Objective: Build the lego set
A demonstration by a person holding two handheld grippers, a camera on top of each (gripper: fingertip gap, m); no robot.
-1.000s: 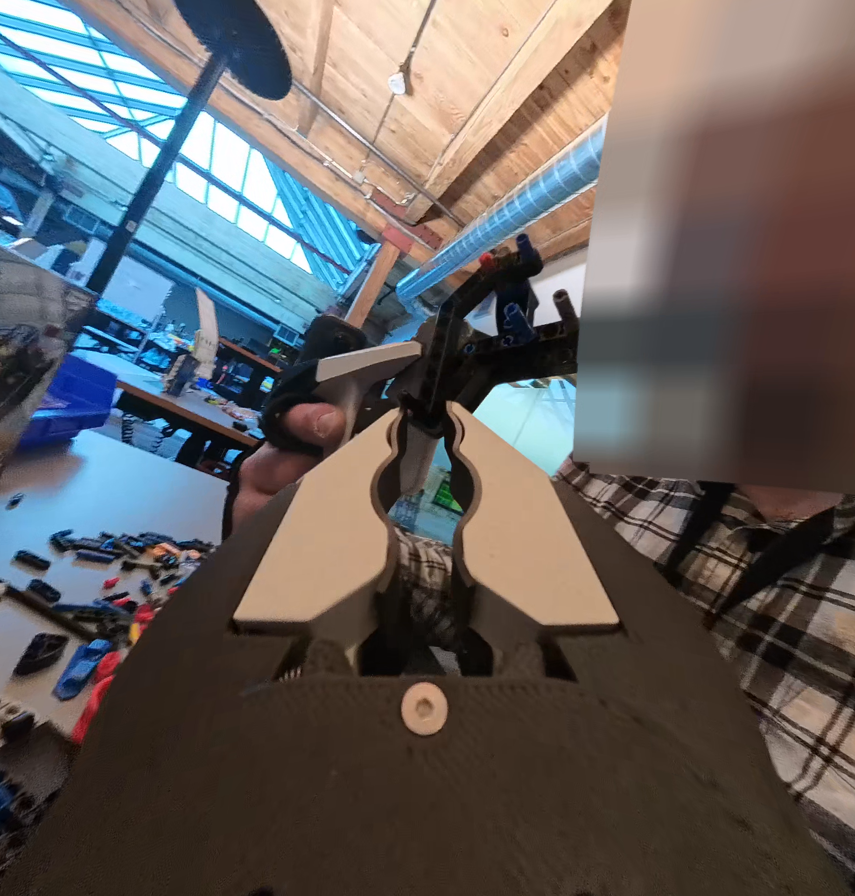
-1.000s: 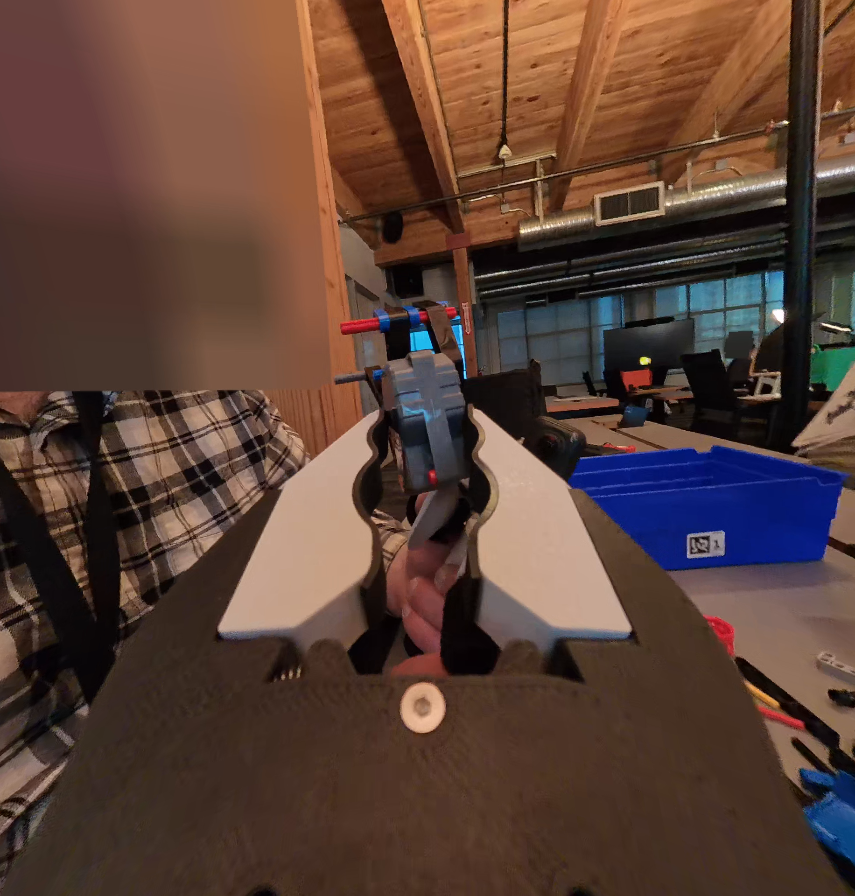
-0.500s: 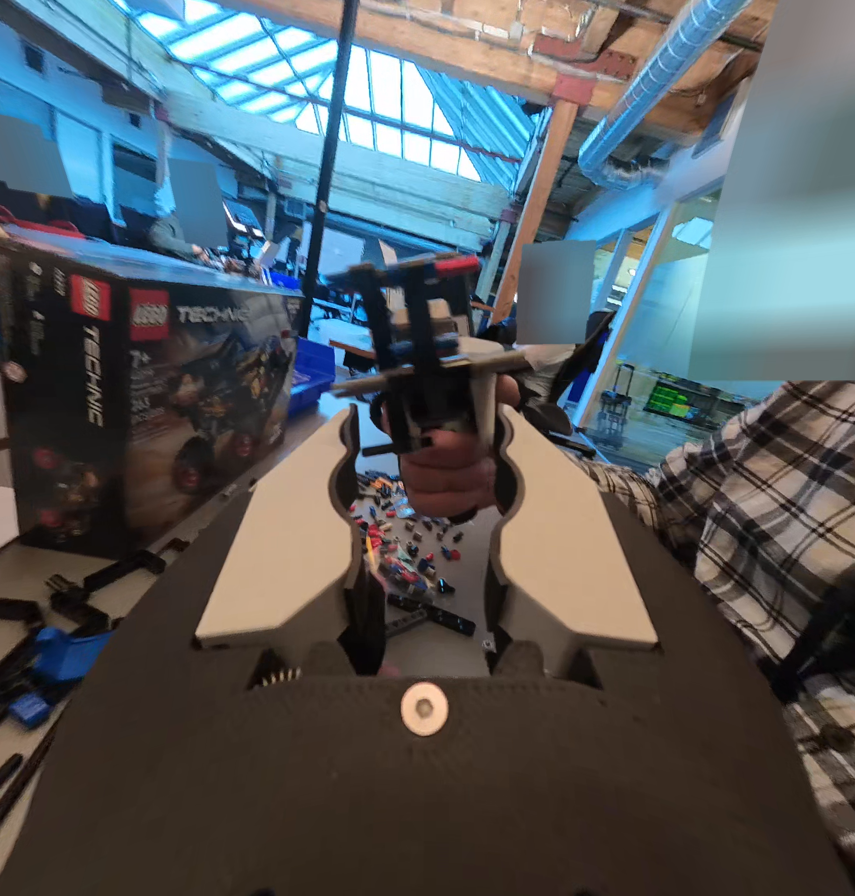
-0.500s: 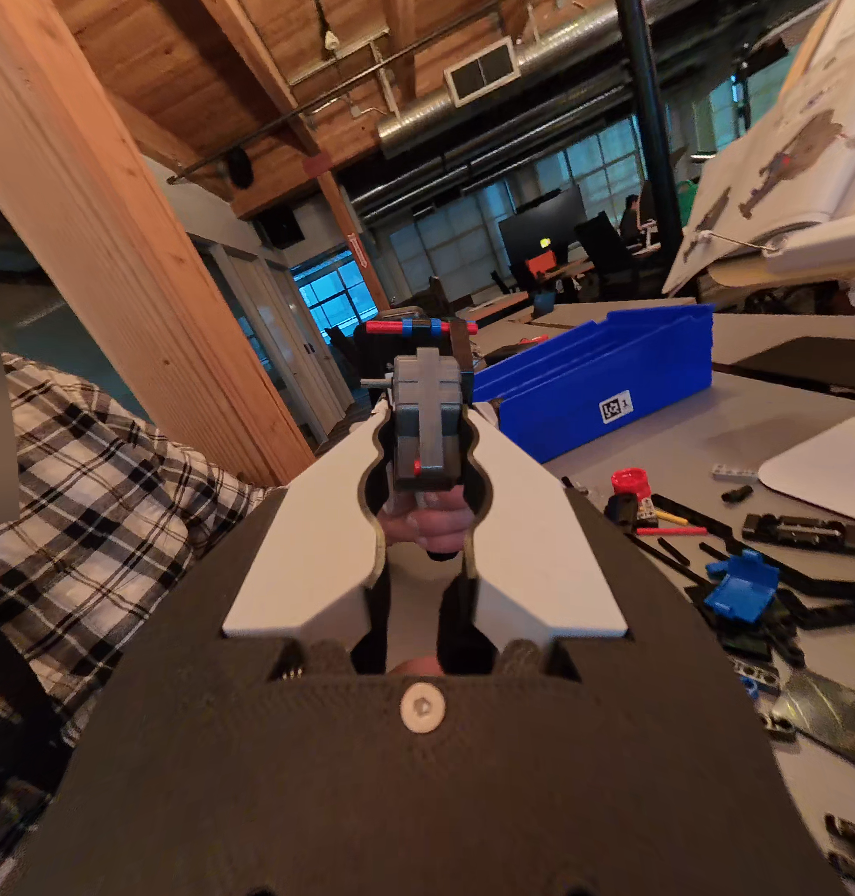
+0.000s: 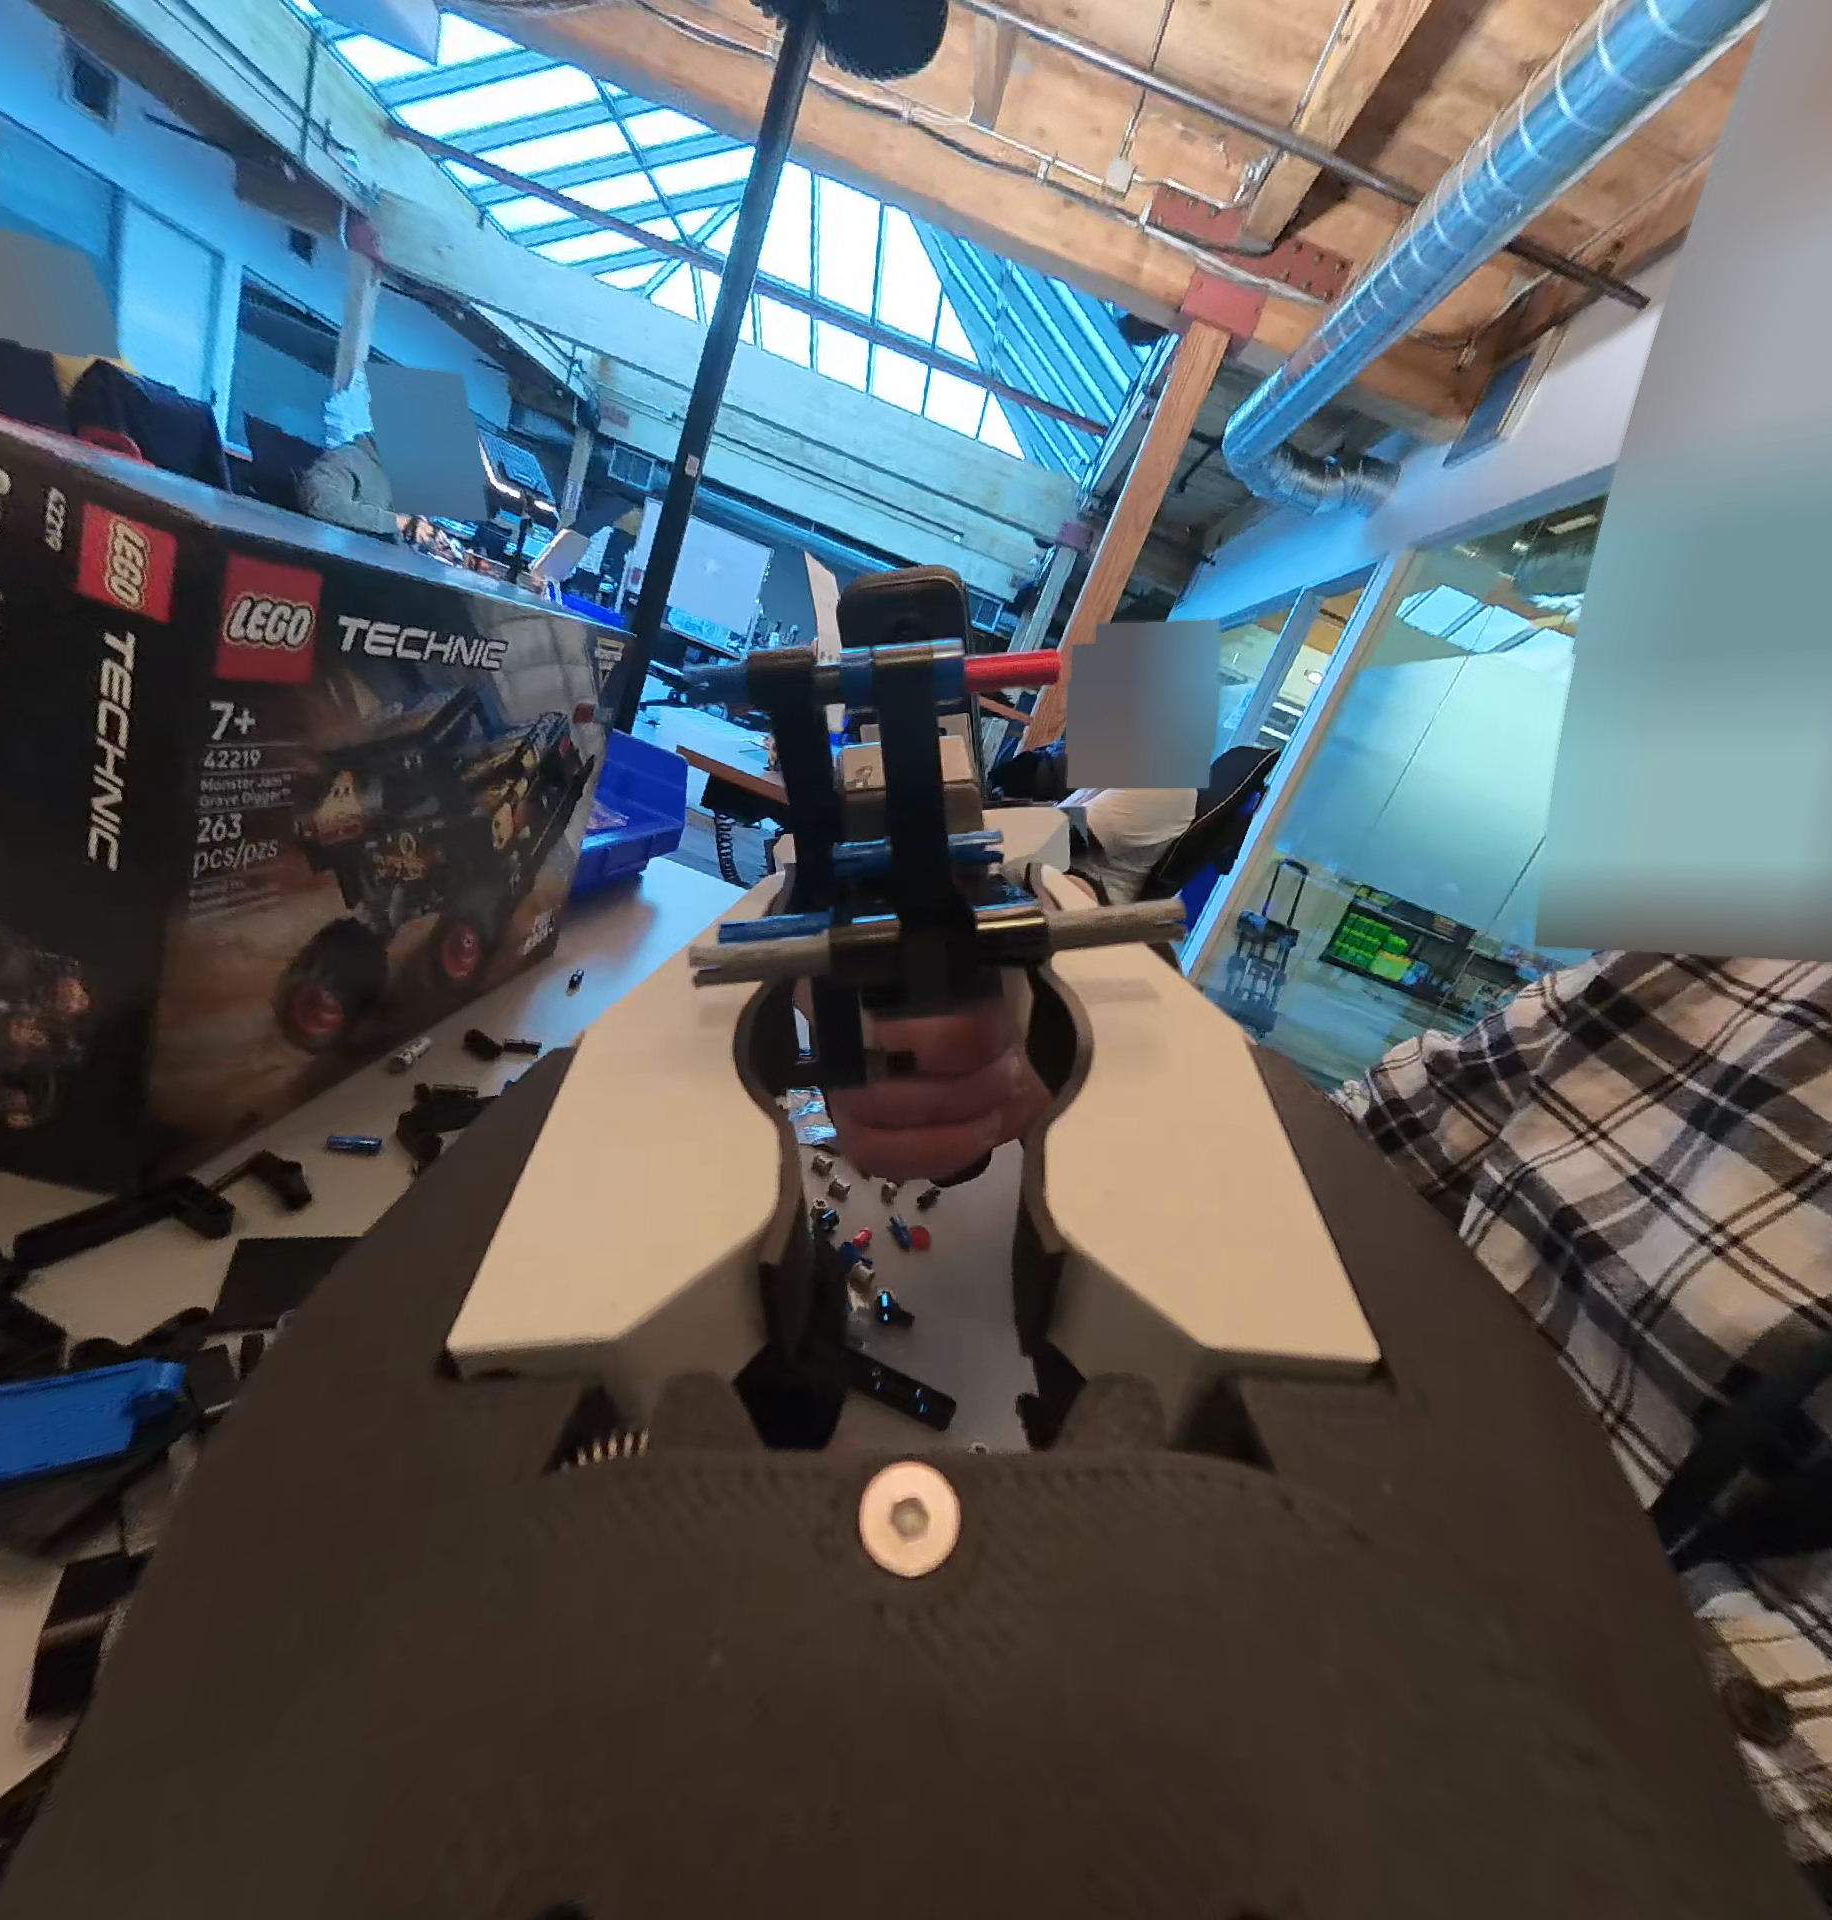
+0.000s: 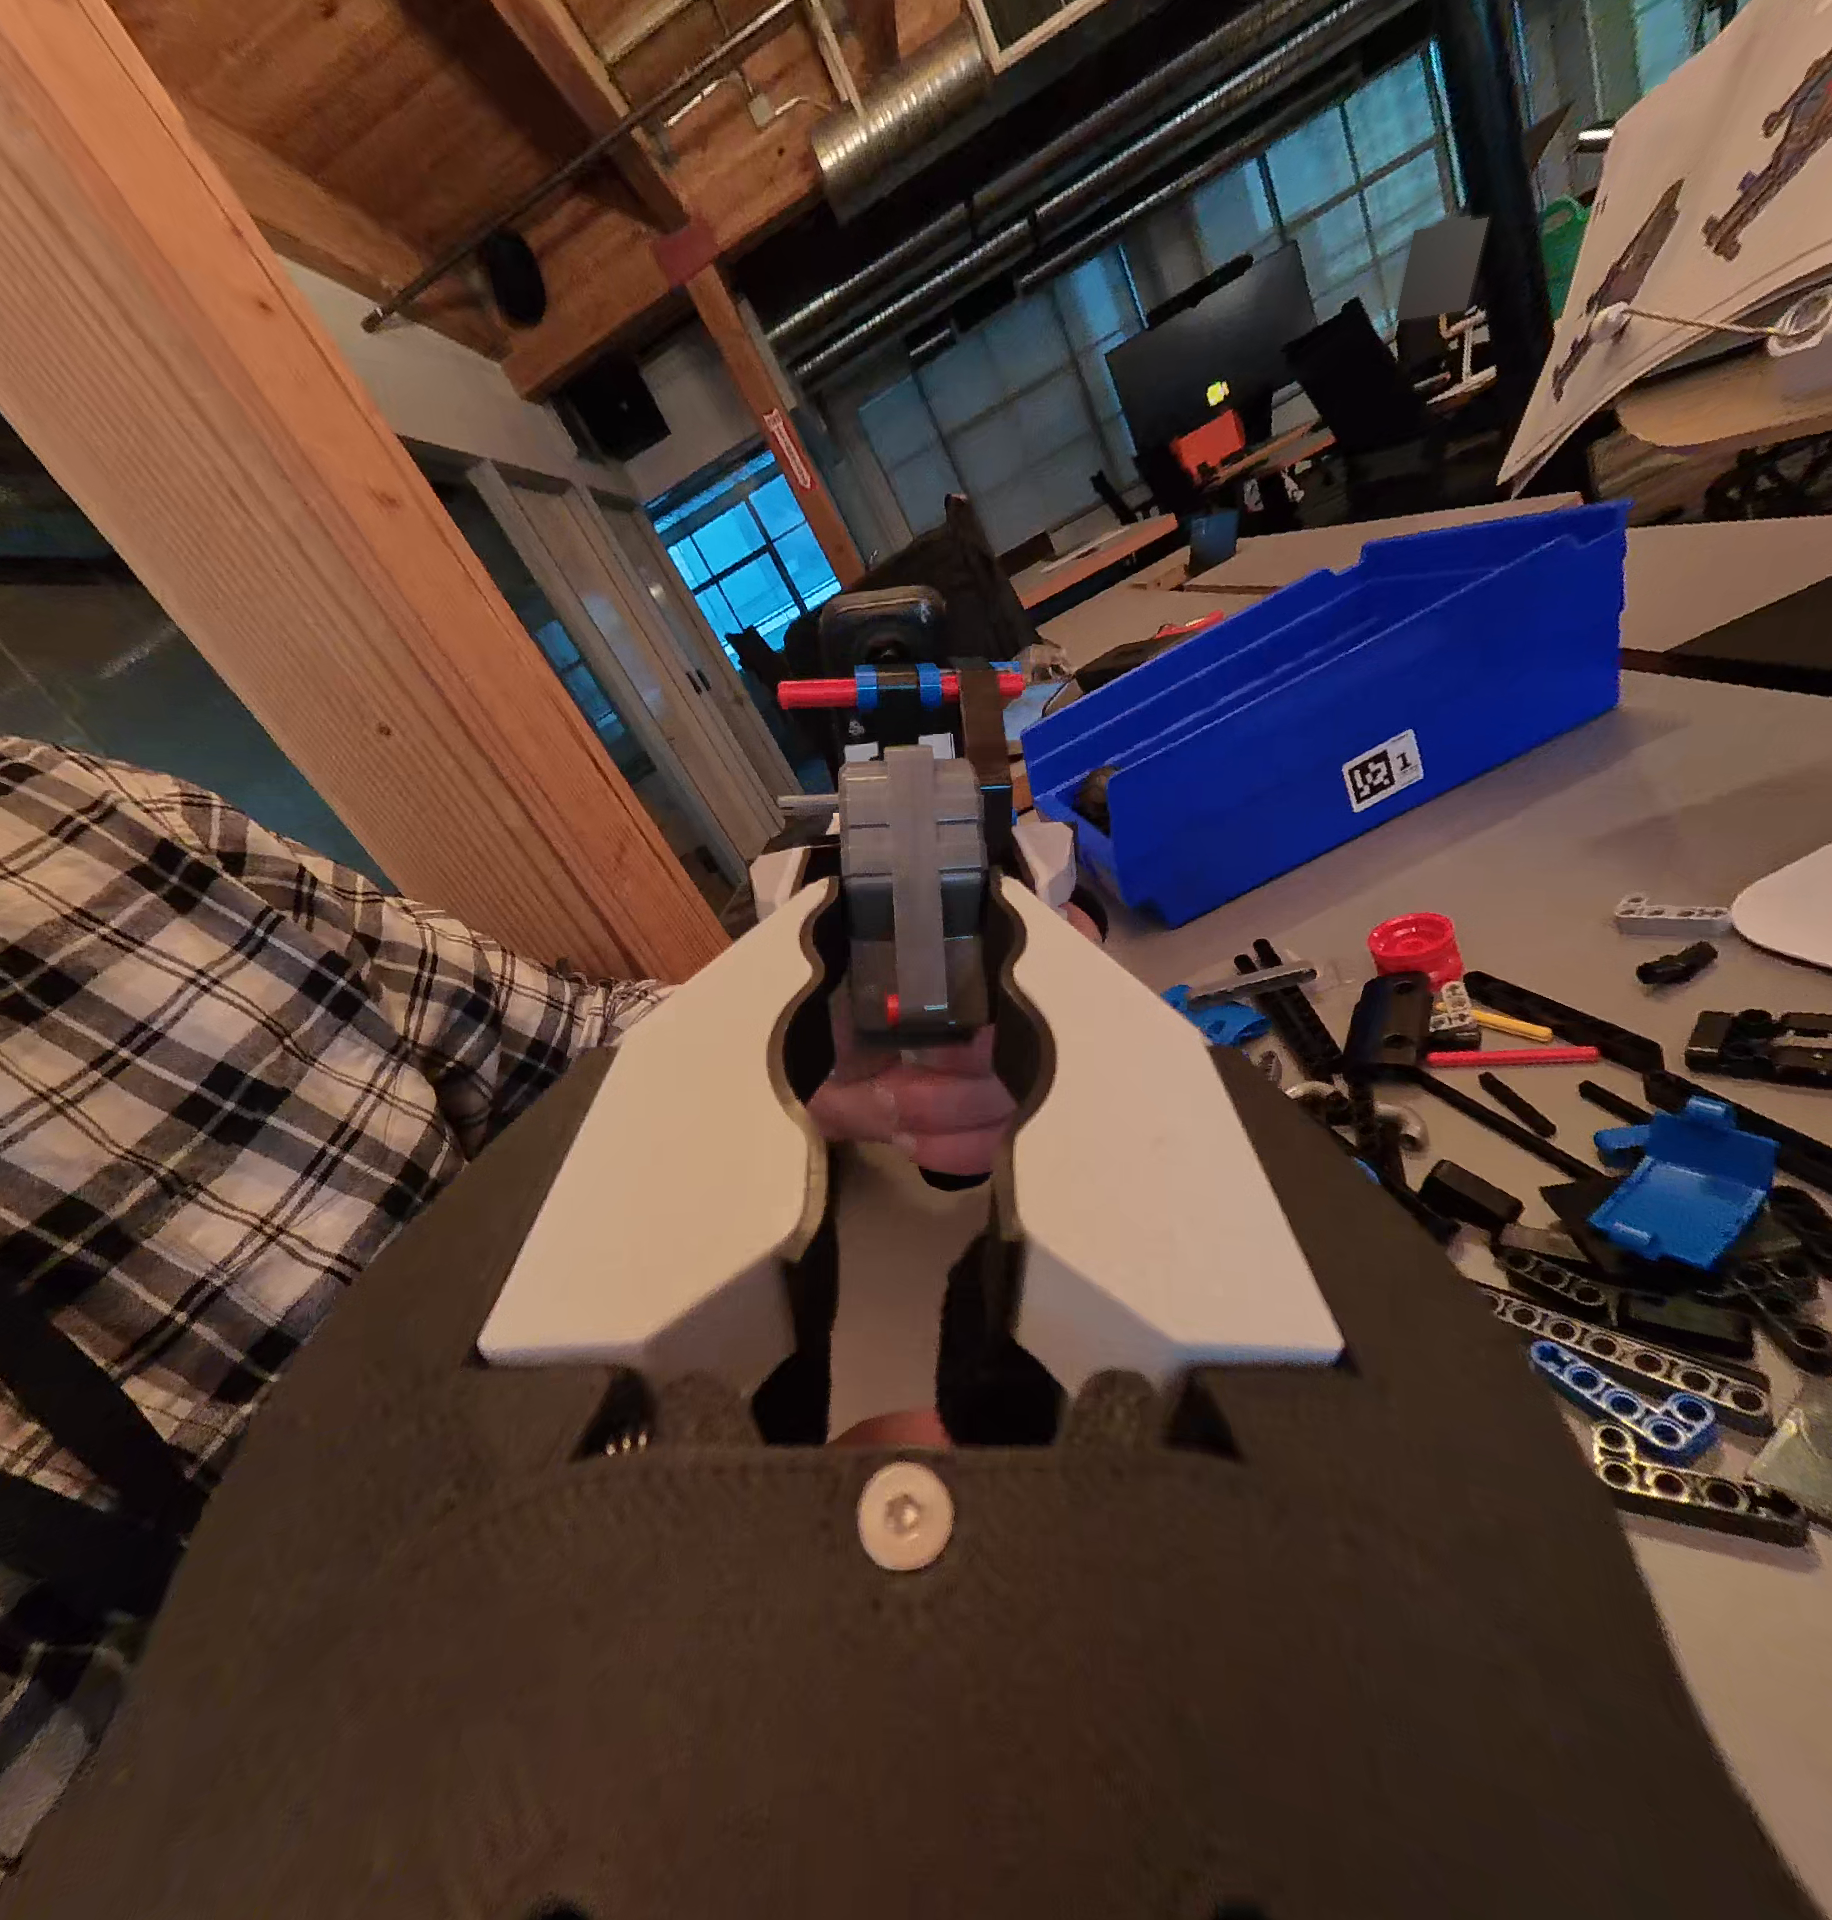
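The partly built lego assembly has black beams, a grey axle, blue pins and a red axle on top. My right gripper is shut on its grey block and holds it up in the air above the table. My left gripper faces it from the other side with its jaws spread wide. The assembly stands between its fingertips without being squeezed. The left gripper's white tips also show behind the assembly in the right wrist view. A hand shows below the assembly.
The lego set box stands on the table at left. A blue bin and an open instruction booklet are at right. Loose black, blue and red parts lie scattered on the grey table. A plaid-shirted person is close by. Only a small space, under 4 cm, lies between the two pairs of fingers.
My left gripper has opened and let go of the assembly. Both grippers have tilted down from the ceiling toward the table. The right gripper keeps its hold.
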